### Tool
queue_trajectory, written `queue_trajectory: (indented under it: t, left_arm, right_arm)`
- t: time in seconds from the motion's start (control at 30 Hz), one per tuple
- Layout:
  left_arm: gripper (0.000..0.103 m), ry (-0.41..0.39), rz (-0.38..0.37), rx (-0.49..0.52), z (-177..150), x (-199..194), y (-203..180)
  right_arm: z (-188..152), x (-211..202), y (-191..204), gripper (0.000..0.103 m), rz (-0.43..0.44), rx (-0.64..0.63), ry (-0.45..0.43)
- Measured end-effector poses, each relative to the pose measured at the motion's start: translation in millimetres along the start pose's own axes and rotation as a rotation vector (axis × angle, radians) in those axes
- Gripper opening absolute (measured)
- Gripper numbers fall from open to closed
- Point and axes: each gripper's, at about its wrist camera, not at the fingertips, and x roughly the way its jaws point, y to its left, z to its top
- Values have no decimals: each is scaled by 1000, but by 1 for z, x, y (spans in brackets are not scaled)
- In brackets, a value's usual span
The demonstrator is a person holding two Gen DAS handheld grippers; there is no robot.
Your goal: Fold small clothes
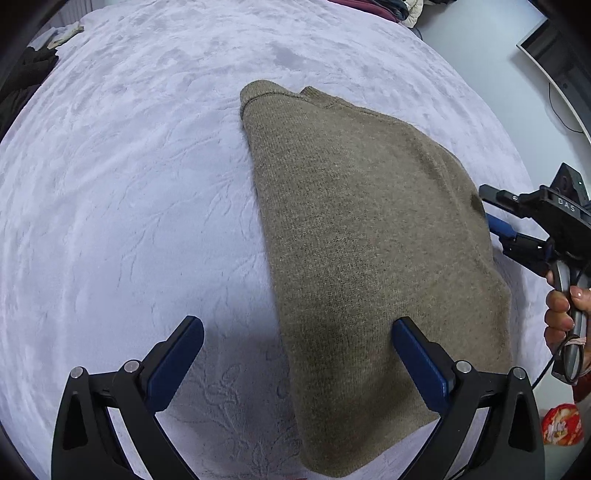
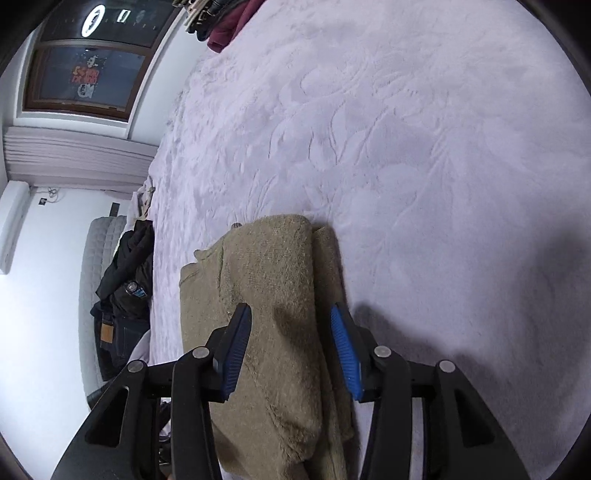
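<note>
An olive-brown knit sweater (image 1: 369,236) lies folded into a long strip on the pale lilac bedspread (image 1: 129,184). My left gripper (image 1: 295,328) is open and empty above the sweater's near left edge, with one finger over the bedspread and one over the knit. My right gripper (image 2: 290,314) is open, its blue pads either side of the sweater's (image 2: 269,295) folded edge, not closed on it. In the left wrist view the right gripper (image 1: 491,210) shows at the sweater's right edge, held by a hand.
Dark clothes (image 2: 125,280) are piled at the bed's edge. Maroon and other garments (image 2: 229,26) lie at the far end of the bed. A red patterned item (image 1: 561,424) sits low at the right. A window (image 2: 85,74) and white walls lie beyond.
</note>
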Motion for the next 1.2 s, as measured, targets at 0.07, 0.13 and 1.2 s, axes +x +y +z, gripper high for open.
queue_trajectory:
  t: [0.07, 0.13, 1.2]
  left_arm:
    - [102, -5, 6, 4, 0, 2, -1]
    - [102, 1, 5, 8, -1, 6, -2]
    - [102, 142, -305, 74, 15, 45, -11]
  right_arm:
    - [3, 5, 1, 9, 26, -10, 14]
    - [3, 3, 6, 9, -14, -78, 9]
    - [17, 20, -24, 68, 94, -145, 236]
